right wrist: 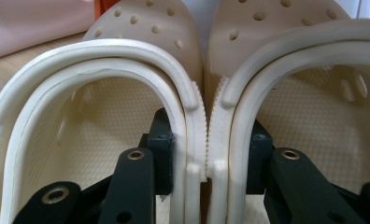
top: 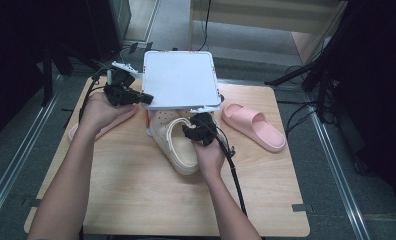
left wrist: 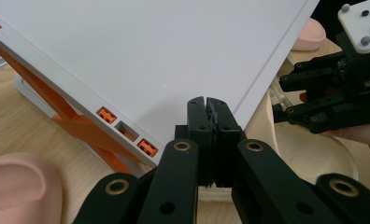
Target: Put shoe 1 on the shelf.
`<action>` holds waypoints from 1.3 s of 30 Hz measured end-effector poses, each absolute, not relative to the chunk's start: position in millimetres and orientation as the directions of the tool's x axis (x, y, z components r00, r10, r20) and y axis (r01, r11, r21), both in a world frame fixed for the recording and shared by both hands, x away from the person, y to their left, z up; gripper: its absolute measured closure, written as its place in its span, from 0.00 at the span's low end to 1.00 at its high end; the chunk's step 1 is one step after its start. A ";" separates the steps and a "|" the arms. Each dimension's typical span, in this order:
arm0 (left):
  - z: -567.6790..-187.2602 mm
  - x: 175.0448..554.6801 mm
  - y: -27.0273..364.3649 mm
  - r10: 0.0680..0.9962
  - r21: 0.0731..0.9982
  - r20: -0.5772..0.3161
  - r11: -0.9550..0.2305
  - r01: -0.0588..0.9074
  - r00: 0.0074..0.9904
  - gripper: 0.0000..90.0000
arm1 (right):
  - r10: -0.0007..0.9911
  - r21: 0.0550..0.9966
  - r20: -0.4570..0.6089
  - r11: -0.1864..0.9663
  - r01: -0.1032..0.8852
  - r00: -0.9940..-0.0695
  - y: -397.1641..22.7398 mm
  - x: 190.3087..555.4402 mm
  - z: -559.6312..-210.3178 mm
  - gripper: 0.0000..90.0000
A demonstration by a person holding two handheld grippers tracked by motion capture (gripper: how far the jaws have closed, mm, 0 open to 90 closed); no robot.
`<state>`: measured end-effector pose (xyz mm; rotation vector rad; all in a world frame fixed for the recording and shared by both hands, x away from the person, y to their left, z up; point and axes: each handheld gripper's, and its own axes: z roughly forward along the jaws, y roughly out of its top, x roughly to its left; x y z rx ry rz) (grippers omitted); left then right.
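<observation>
The right gripper has its jaws clamped on the two touching inner walls of a pair of cream clogs, one jaw inside each clog. The clogs lie on the table, toes under the front edge of the white rack. The left gripper has its jaws pressed together at the rack's left edge. A pink slipper lies right of the rack, another pink slipper left of it.
</observation>
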<state>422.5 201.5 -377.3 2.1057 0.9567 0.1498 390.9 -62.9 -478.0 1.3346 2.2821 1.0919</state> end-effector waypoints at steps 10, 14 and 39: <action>-377.2 422.0 200.9 0.678 0.710 -0.201 -0.396 0.582 0.707 0.99 | 0.856 0.738 0.152 0.235 0.632 -0.495 -58.5 394.2 -487.9 0.72; -377.4 422.1 200.8 0.677 0.710 -0.205 -0.394 0.583 0.707 0.99 | 0.848 0.747 0.160 0.230 0.624 -0.505 -62.1 391.6 -491.6 0.71; -377.2 421.8 200.2 0.685 0.709 -0.202 -0.391 0.587 0.700 0.99 | 0.805 0.764 0.149 0.275 0.583 -0.574 -91.2 351.5 -470.5 0.64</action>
